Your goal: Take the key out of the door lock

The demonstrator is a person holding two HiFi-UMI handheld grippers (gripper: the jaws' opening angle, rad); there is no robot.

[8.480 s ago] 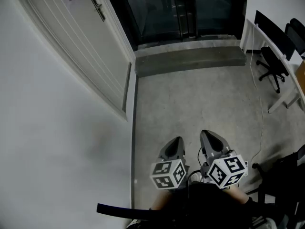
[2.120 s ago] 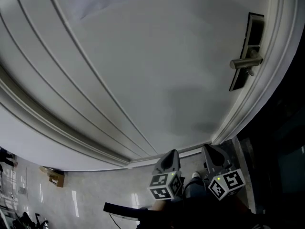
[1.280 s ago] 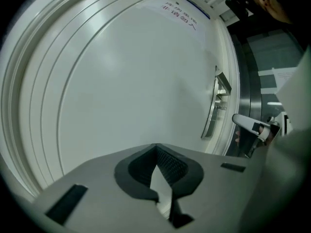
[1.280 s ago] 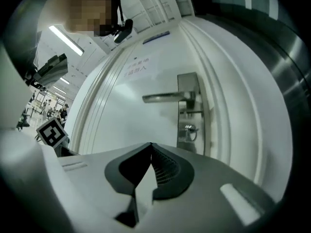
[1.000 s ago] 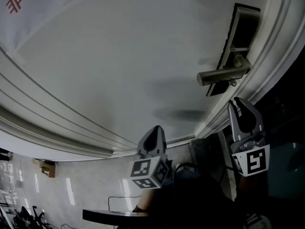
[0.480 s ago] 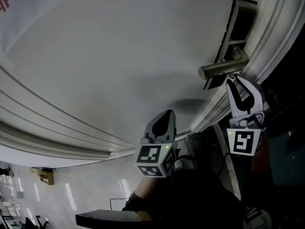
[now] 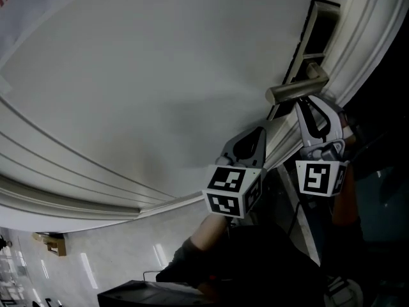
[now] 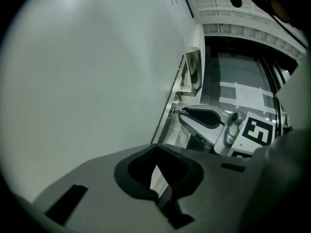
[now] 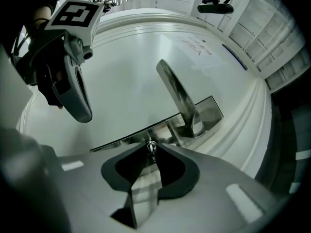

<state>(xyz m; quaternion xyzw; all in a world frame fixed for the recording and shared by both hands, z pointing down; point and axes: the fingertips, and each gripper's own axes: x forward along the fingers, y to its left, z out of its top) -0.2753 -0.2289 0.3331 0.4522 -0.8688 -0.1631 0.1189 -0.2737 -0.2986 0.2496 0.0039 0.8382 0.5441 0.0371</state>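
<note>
A small silver key (image 9: 152, 145) sticks out of the metal lock plate (image 9: 210, 111) on the white door (image 7: 153, 69), just below the lever handle (image 7: 295, 89). My right gripper (image 7: 312, 102) is held up under the handle, open, and in the right gripper view the key sits right between its tips (image 9: 151, 154). My left gripper (image 7: 261, 131) hangs lower left of it, close to the door face, shut and holding nothing. In the left gripper view, the right gripper (image 8: 178, 112) touches the plate's edge.
The door frame's moulded edge (image 7: 358, 37) runs along the right of the lock, with a dark opening beyond it. A printed notice (image 9: 194, 46) is stuck higher on the door. Pale floor (image 7: 96, 261) shows at the lower left.
Over the last second my right gripper rose up to the lock under the handle. My left gripper also lifted and moved right, closer to the door edge.
</note>
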